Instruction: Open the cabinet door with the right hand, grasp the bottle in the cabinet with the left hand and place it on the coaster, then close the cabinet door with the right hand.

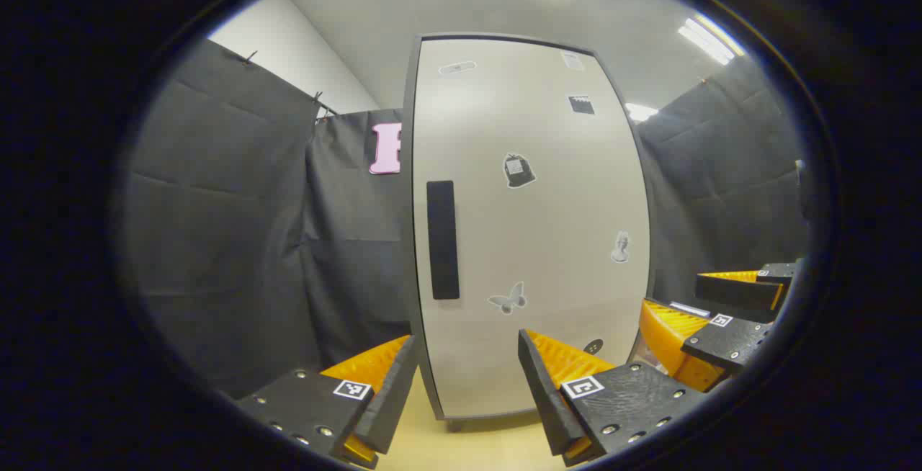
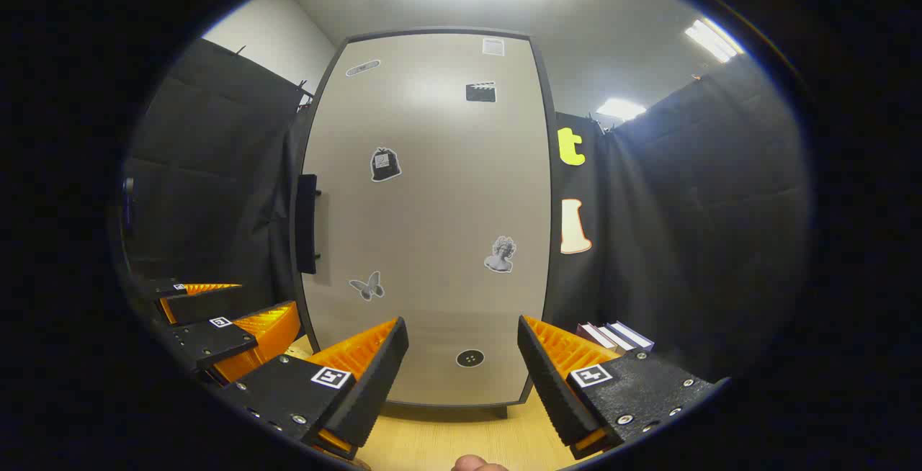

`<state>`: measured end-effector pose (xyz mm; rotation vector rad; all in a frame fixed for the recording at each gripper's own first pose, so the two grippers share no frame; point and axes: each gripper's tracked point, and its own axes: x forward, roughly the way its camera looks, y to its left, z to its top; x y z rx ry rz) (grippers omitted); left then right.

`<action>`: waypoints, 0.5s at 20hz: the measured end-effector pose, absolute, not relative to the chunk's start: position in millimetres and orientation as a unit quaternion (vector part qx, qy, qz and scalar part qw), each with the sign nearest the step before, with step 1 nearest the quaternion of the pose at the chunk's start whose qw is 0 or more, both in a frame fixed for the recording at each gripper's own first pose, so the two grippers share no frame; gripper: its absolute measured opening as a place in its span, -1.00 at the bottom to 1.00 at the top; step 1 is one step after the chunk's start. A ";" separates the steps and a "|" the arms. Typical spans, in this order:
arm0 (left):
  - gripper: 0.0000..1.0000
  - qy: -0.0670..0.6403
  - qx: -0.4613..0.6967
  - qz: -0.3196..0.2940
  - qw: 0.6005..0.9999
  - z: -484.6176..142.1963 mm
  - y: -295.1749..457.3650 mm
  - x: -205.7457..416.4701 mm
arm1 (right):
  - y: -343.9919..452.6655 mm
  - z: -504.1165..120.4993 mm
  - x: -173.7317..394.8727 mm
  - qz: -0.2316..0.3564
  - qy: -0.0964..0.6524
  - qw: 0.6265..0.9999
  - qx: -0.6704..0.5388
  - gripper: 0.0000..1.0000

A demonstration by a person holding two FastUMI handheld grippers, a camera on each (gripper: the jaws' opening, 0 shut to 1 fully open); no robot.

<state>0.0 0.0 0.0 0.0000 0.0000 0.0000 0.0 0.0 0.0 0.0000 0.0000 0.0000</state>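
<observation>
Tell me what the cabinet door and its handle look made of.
Cabinet door: probably laminated board, smooth matte beige that picks up a soft glare from the ceiling light. Handle: a dark matte bar, plastic or coated metal; the look leaves it open.

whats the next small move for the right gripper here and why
Probably shift the right gripper toward the dark handle on the left edge of the cabinet door. The door looks fully shut, so the bottle inside can't be reached yet. The gripper's jaws are open with nothing between them, and it faces the door's middle rather than the handle. The left gripper is also open, holding nothing.
</observation>
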 end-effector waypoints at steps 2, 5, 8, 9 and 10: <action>0.49 -0.003 0.002 -0.004 1.000 1.2 -0.5 0.6 | 2.2 1.3 -1.4 0.000 -0.002 1.000 -0.002 0.89; 0.48 -0.005 0.003 -0.006 1.000 4.2 0.4 0.8 | 2.4 4.9 -0.9 0.000 -0.003 1.000 -0.001 0.89; 0.59 -0.001 -0.003 -0.008 1.000 1.4 -0.4 2.0 | 2.6 5.2 -0.1 0.001 -0.002 1.000 0.000 0.89; 0.60 0.000 -0.008 -0.008 1.000 2.1 -0.5 1.6 | 2.1 6.9 0.2 0.003 -0.002 1.000 0.000 0.89; 0.59 0.001 -0.010 -0.006 1.000 2.3 0.4 1.9 | 1.1 7.4 0.8 0.002 -0.002 1.000 0.000 0.89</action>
